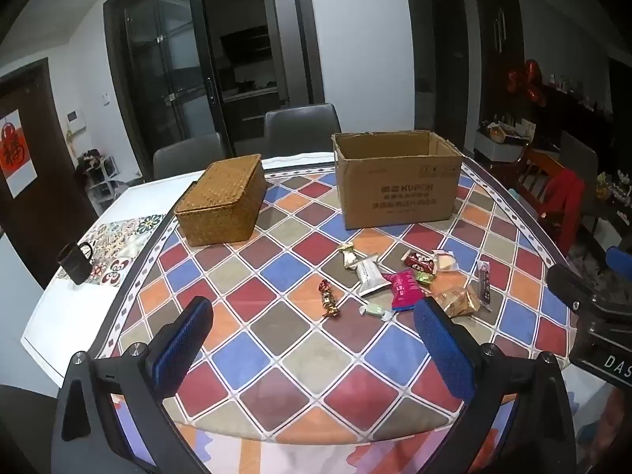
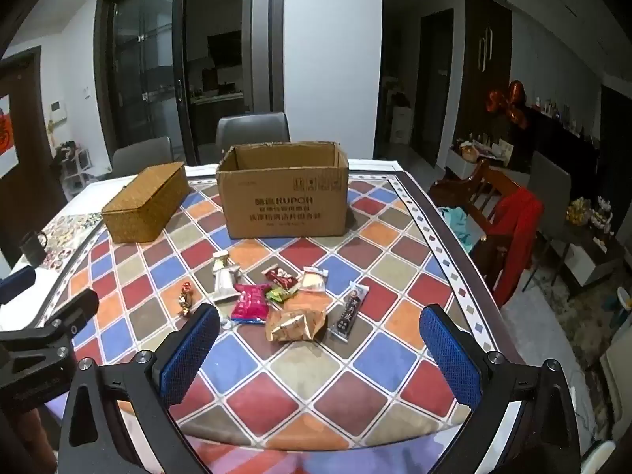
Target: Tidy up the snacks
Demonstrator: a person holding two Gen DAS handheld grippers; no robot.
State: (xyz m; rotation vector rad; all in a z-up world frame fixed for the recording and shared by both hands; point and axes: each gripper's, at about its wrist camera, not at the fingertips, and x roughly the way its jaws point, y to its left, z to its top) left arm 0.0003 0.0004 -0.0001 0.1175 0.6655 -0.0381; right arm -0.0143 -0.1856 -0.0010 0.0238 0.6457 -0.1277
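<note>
Checkered tabletop [image 2: 395, 359]: overlapping snack packets [image 2: 294, 322] near its middle risk being double-grabbed by either wide-open, empty tool [image 1: 312, 324] [image 2: 320, 330].

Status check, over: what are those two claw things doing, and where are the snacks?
Left gripper and right gripper open, empty. Snacks loose on tablecloth, none in cardboard box. Woven basket lid shut. Nothing blocking.

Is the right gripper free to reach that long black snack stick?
Probably yes. The right gripper is open and empty, and the long black snack stick lies ahead, uncovered on the chequered tablecloth.
</note>
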